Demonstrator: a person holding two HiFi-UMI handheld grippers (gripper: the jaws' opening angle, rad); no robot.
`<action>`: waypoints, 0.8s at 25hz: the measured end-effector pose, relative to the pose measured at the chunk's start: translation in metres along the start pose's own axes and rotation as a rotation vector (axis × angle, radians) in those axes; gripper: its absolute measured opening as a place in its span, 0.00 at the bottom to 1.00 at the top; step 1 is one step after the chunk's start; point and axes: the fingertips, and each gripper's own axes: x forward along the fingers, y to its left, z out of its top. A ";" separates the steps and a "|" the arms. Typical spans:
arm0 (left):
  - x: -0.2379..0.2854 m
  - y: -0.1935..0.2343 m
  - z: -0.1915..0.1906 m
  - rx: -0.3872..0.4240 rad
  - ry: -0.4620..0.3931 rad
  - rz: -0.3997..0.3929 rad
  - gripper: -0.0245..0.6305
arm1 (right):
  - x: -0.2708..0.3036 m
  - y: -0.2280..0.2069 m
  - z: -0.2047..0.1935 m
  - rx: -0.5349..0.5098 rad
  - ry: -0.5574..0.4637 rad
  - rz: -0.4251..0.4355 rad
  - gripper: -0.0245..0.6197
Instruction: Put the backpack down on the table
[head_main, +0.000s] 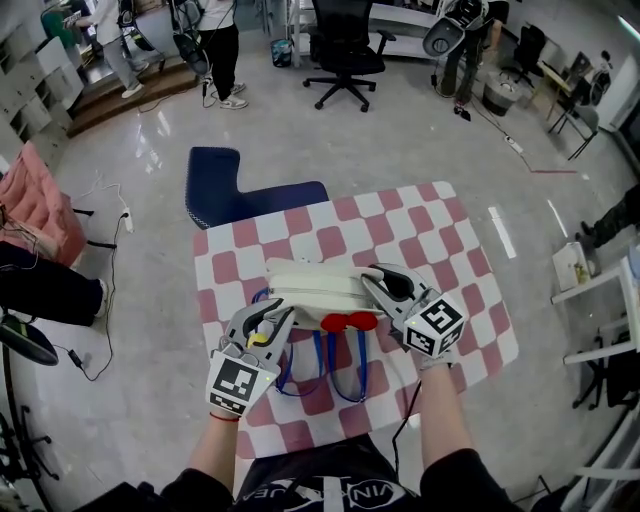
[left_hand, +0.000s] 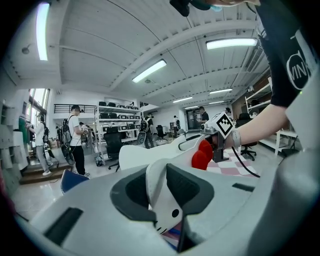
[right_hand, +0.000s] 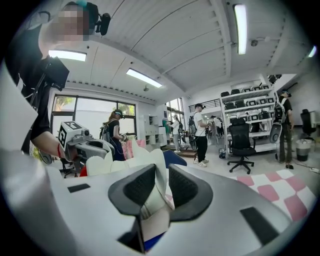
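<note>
A white backpack (head_main: 315, 288) with a red bow (head_main: 348, 321) and blue straps (head_main: 345, 378) is held over the pink-and-white checked table (head_main: 450, 240). I cannot tell whether its underside touches the cloth. My left gripper (head_main: 268, 322) is shut on the pack's near-left edge. In the left gripper view, white fabric (left_hand: 161, 200) with a small face print sits pinched between the pads of that gripper (left_hand: 162, 192). My right gripper (head_main: 385, 285) is shut on the pack's right top edge. In the right gripper view its pads (right_hand: 159, 187) squeeze a fold of white fabric (right_hand: 152, 200).
A dark blue seat (head_main: 225, 185) stands just beyond the table's far-left corner. A black office chair (head_main: 345, 50) and several standing people are farther back. Something pink (head_main: 35, 205) sits at the left, and white tables (head_main: 600, 290) stand at the right.
</note>
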 end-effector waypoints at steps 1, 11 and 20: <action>-0.001 0.000 0.002 0.002 -0.005 -0.001 0.13 | -0.002 0.000 0.001 0.002 -0.004 -0.007 0.15; -0.008 -0.003 0.008 0.030 -0.010 0.005 0.13 | -0.019 0.002 0.017 -0.010 -0.039 -0.070 0.15; -0.017 -0.003 0.026 0.073 -0.055 0.024 0.13 | -0.035 0.010 0.038 -0.030 -0.084 -0.122 0.15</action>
